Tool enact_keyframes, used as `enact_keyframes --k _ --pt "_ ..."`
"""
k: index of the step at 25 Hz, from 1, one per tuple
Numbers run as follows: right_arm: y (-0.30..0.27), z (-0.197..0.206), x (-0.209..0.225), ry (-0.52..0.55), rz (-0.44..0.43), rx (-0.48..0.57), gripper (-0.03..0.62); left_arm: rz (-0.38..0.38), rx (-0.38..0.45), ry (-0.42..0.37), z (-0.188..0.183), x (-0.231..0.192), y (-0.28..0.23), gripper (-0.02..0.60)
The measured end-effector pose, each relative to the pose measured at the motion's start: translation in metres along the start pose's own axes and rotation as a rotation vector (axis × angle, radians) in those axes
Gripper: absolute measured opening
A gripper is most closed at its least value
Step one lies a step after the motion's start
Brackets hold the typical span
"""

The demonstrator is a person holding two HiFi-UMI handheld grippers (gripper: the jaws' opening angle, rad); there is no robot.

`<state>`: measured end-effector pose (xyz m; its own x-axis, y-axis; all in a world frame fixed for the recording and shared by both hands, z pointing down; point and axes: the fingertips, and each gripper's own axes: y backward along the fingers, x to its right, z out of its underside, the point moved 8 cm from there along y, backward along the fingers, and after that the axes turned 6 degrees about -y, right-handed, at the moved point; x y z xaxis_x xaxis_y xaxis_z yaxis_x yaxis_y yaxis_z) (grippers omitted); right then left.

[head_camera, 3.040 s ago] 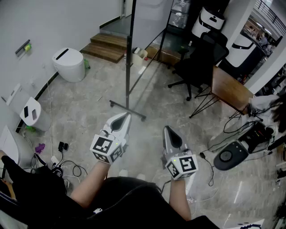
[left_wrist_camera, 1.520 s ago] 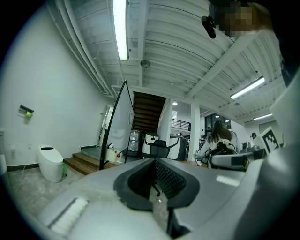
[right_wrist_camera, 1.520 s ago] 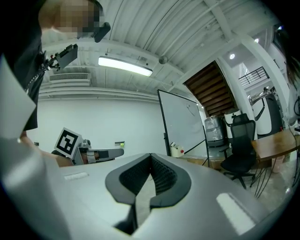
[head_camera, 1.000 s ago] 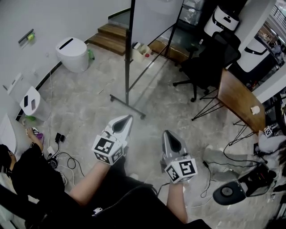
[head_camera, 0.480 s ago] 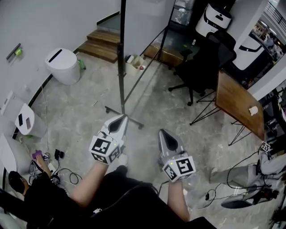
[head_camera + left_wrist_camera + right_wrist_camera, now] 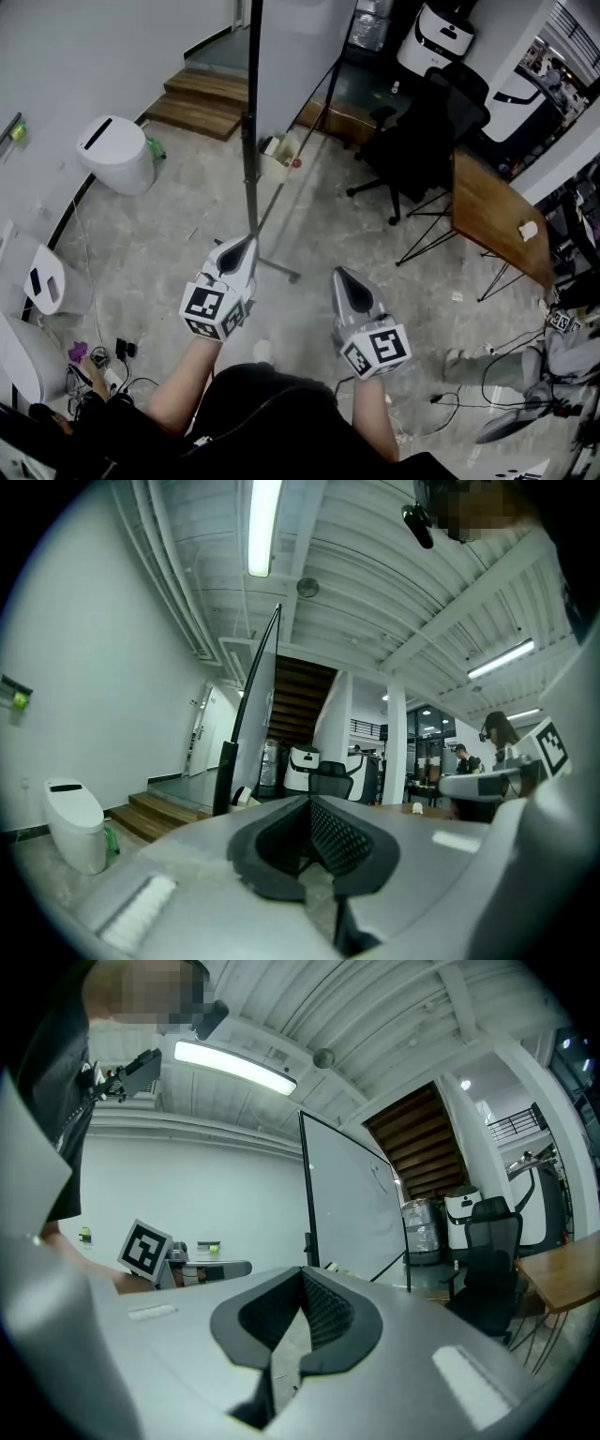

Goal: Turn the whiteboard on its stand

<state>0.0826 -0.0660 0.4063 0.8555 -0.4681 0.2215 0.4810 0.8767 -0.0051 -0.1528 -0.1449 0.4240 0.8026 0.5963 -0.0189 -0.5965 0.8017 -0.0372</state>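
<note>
The whiteboard (image 6: pixel 300 56) stands ahead on its black stand, with the near upright (image 6: pixel 249 141) rising from a foot bar (image 6: pixel 274 270) on the stone floor. My left gripper (image 6: pixel 246 246) is shut and empty; its tip lies in line with the base of the upright, and I cannot tell whether they touch. My right gripper (image 6: pixel 343 276) is shut and empty, to the right of the stand. The left gripper view shows the board edge-on (image 6: pixel 255 700) beyond the left gripper's (image 6: pixel 309 803) jaws. The right gripper view shows the board's face (image 6: pixel 352 1213) past the right gripper (image 6: pixel 302 1274).
A white bin (image 6: pixel 117 155) and wooden steps (image 6: pixel 202 98) lie to the left. A small container (image 6: pixel 277 155) sits by the stand. A black office chair (image 6: pixel 422 131) and a wooden table (image 6: pixel 497 220) are at the right. Cables (image 6: pixel 103 361) trail at lower left.
Both grippers have moved forward toward the whiteboard stand, jaws staying shut. The left tip, earlier short of the foot bar, now lines up with the upright's base.
</note>
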Motion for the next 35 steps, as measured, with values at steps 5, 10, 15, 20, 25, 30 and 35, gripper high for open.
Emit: enact_keyframes --k 5,10,15,20,25,30,35 --pt "-0.026 0.001 0.0 0.008 0.041 -0.008 0.006 0.035 -0.002 0.01 0.002 -0.029 -0.02 0.003" --pt "-0.035 -0.003 0.003 0.016 0.073 -0.021 0.006 0.054 -0.004 0.023 0.002 -0.042 -0.034 0.003" --pt "-0.045 -0.007 0.007 0.017 0.073 -0.008 0.006 0.051 0.001 0.022 0.002 -0.048 -0.043 0.003" --pt "-0.052 -0.01 0.014 0.008 0.053 0.004 0.006 0.023 -0.006 0.003 0.0 -0.051 -0.051 0.005" --pt "-0.064 -0.015 0.024 0.001 0.014 0.019 0.006 -0.02 -0.016 -0.02 -0.001 -0.058 -0.063 0.005" --pt "-0.076 -0.017 0.034 0.005 -0.018 0.012 0.006 -0.072 -0.017 -0.053 -0.002 -0.074 -0.08 0.023" --pt "-0.085 -0.02 0.044 0.011 -0.041 0.005 0.006 -0.117 -0.009 -0.085 -0.013 -0.091 -0.105 0.056"
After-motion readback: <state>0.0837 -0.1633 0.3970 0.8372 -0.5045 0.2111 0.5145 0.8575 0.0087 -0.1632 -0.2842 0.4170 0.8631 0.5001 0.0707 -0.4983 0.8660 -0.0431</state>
